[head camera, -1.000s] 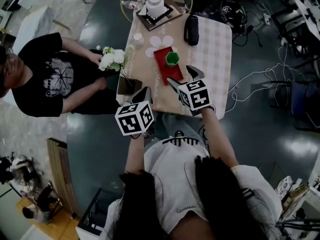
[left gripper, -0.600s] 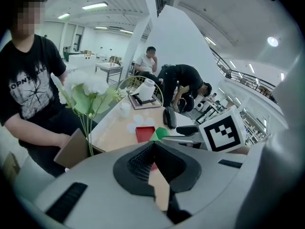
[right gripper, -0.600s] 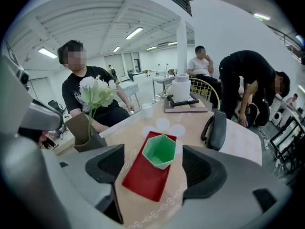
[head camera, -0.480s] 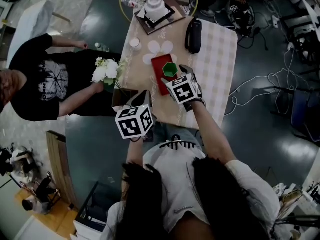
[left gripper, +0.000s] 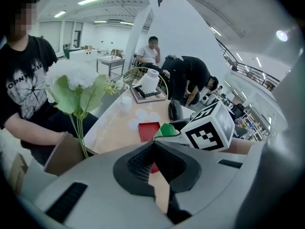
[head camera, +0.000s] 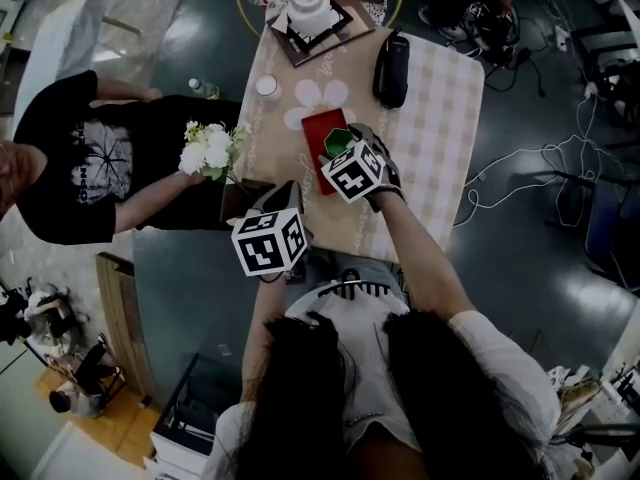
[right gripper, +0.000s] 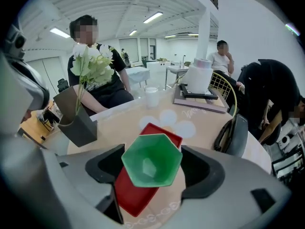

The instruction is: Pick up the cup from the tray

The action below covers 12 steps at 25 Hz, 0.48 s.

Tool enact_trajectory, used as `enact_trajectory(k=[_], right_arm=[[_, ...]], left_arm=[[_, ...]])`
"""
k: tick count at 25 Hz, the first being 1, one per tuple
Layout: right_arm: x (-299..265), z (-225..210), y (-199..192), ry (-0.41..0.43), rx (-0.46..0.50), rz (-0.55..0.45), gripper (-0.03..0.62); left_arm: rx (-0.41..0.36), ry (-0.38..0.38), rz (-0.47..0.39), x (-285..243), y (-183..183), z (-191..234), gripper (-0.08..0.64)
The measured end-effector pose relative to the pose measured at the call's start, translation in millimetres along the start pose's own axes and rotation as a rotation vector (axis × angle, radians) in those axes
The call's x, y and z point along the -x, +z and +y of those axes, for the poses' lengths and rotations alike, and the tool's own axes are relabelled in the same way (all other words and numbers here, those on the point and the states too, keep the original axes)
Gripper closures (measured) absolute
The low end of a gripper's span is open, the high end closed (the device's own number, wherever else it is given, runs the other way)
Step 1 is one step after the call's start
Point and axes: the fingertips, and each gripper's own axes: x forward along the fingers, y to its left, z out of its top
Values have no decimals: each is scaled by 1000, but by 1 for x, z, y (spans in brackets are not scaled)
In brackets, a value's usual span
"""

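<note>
The green hexagonal cup [right gripper: 151, 160] is seen standing on the red tray [right gripper: 131, 197], which is set near the middle of the counter [right gripper: 124, 123]. The cup is flanked by the right gripper [right gripper: 153, 165], whose fingers [right gripper: 202, 168] are spread wide on either side of it. Whether they touch it cannot be told. The left gripper [left gripper: 153, 149] is held above the counter's near left corner. Its fingers [left gripper: 136, 163] are pressed together, with nothing between them.

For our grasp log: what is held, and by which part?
Nothing yet: right gripper's open jaws flank the green cup's sides; left gripper shut, empty.
</note>
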Motion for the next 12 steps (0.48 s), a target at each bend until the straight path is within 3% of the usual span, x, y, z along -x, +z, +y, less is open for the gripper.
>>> enact_trajectory(k=[6, 12], right_arm=[[1, 2, 1, 33, 41, 9, 230], [23, -5, 5, 10, 0, -44, 230]], left_arm=[[-5, -6, 9, -4, 1, -4, 552], [-18, -18, 14, -6, 3, -8, 551]])
